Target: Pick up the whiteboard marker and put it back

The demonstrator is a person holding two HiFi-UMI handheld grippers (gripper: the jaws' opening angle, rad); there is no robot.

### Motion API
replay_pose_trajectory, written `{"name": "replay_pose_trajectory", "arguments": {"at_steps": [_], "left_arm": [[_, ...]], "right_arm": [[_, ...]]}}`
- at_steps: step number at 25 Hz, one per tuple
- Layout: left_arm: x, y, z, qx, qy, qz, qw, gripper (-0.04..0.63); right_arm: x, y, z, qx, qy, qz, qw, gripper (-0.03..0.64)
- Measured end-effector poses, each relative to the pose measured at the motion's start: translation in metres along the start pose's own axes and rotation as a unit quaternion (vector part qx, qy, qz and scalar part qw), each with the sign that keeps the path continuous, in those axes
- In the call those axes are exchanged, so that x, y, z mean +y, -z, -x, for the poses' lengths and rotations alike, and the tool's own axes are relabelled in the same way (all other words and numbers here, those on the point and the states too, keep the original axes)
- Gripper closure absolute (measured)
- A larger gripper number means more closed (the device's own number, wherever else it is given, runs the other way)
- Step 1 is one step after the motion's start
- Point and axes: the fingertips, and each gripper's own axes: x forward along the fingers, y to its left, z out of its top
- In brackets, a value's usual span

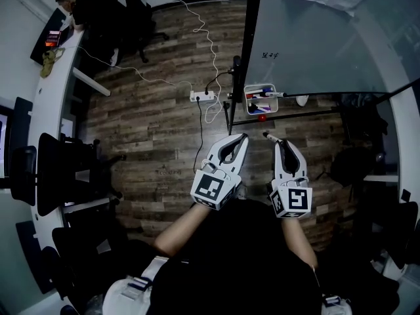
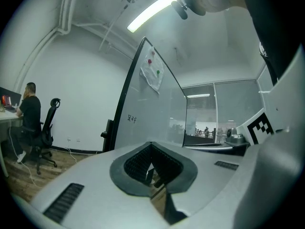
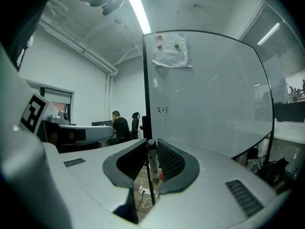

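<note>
My right gripper (image 1: 273,140) is shut on the whiteboard marker (image 1: 267,136); the marker's end pokes out past the fingertips. In the right gripper view the marker (image 3: 152,162) stands upright between the dark pads, clear-bodied with a black cap. My left gripper (image 1: 242,138) hangs beside it, shut and with nothing in it; the left gripper view shows only floor through the slit of that gripper (image 2: 151,150). Ahead stands the whiteboard (image 1: 328,38), with a white marker tray (image 1: 245,101) at its lower left holding several markers. Both grippers are short of the tray.
A white power strip (image 1: 203,96) and its cable lie on the wooden floor by the board's black stand (image 1: 247,58). Office chairs (image 1: 59,169) and a curved white desk (image 1: 47,110) are on the left, where a person (image 2: 29,112) sits. A dark bag (image 1: 354,163) lies at right.
</note>
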Motion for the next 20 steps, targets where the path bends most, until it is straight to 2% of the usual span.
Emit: {"name": "replay_pose_trajectory", "arguments": {"at_steps": [16, 20], "left_arm": [[0.051, -0.008, -0.037, 0.001, 0.026, 0.001, 0.9997, 0.588], [0.064, -0.007, -0.041, 0.003, 0.037, 0.015, 0.9992, 0.588]], "right_arm": [[0.0, -0.015, -0.055, -0.006, 0.025, 0.007, 1.0, 0.538], [0.004, -0.017, -0.07, -0.003, 0.035, 0.007, 0.999, 0.538]]}}
